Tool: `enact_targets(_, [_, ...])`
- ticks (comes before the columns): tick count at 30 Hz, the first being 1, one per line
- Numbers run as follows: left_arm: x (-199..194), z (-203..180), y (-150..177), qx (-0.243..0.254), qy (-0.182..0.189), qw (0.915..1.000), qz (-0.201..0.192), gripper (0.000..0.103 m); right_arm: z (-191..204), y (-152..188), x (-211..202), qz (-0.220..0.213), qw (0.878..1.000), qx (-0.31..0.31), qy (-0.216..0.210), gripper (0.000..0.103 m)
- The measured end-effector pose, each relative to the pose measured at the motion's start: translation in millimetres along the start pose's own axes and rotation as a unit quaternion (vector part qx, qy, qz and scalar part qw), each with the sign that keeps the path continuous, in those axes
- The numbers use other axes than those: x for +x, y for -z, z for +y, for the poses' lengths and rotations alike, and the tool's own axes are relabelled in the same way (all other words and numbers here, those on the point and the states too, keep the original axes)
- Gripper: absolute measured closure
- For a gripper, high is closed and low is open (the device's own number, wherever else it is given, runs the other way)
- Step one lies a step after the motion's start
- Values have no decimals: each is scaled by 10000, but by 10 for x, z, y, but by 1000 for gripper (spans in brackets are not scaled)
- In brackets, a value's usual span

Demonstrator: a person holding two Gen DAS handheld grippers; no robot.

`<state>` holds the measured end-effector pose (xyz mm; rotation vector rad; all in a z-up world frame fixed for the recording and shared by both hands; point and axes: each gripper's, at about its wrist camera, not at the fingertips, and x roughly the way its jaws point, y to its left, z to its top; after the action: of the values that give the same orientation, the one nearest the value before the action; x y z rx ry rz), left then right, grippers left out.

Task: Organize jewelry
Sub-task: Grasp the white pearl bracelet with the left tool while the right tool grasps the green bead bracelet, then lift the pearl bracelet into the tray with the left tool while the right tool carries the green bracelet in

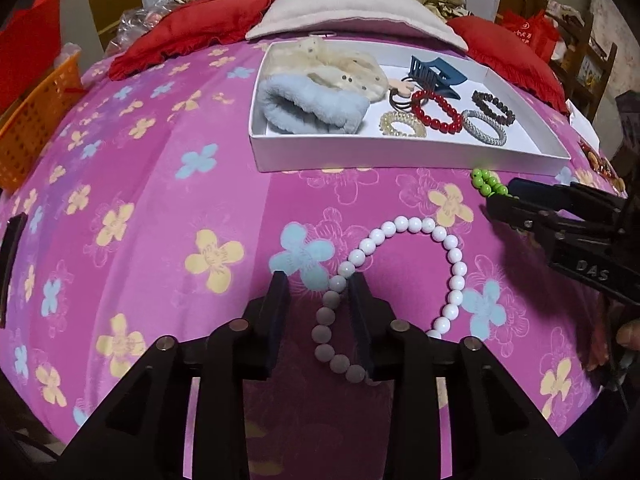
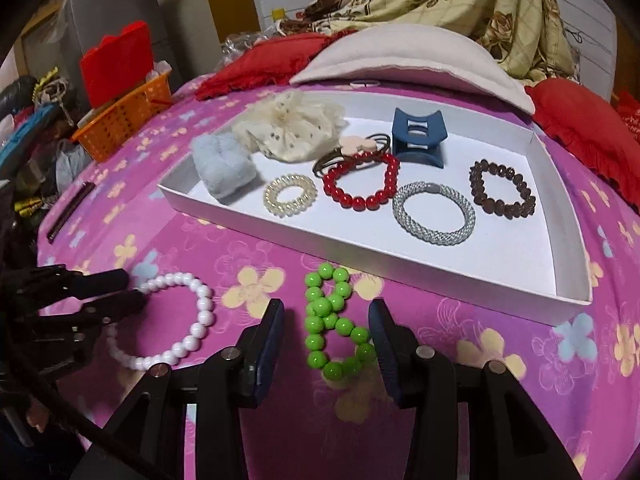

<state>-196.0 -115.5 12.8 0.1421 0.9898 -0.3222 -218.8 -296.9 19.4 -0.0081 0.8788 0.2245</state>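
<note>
Jaws of left gripper (image 1: 320, 280) are parted astride white bracelet (image 1: 400, 272), unpinched; right gripper (image 2: 326, 312) likewise straddles green bracelet (image 2: 332, 324) (tray (image 2: 360, 264) at 12 o'clock, presumably next).

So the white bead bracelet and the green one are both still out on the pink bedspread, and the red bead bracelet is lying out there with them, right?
Not quite. The white bead bracelet and the green one do lie on the pink bedspread, but the red bead bracelet is inside the white tray, between the clear coil hair tie and the silver mesh bracelet. The right wrist view shows it.
</note>
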Motion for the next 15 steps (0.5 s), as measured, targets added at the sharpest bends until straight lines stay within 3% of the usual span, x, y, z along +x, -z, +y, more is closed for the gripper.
enact_targets(1, [6, 5, 5, -11, 20, 10000, 9, 56, 8, -11, 5, -6, 10000, -16, 4, 61])
enact_targets(2, [8, 1, 16, -19, 64, 10000, -17, 52, 13, -18, 8, 4, 10000, -2, 20, 68])
enact_targets(3, [7, -13, 24, -10, 46, 10000, -47, 52, 20, -21, 9, 23, 10000, -1, 48, 79])
enact_targets(4, [4, -39, 37, 32, 4, 10000, -79, 52, 25, -25, 6, 46, 10000, 4, 3, 85])
enact_targets(6, [-11, -84, 50, 70, 79, 9999, -98, 66, 24, -23, -2, 93, 9997, 128, -163, 94])
enact_targets(7, [-24, -102, 52, 76, 102, 9999, -100, 94, 22, -27, -22, 77, 9995, 174, -237, 94])
enact_targets(15, [-198, -126, 24, -101, 238, 9996, -150, 95, -180, -85, -317, -339, 9914, 911, -878, 94])
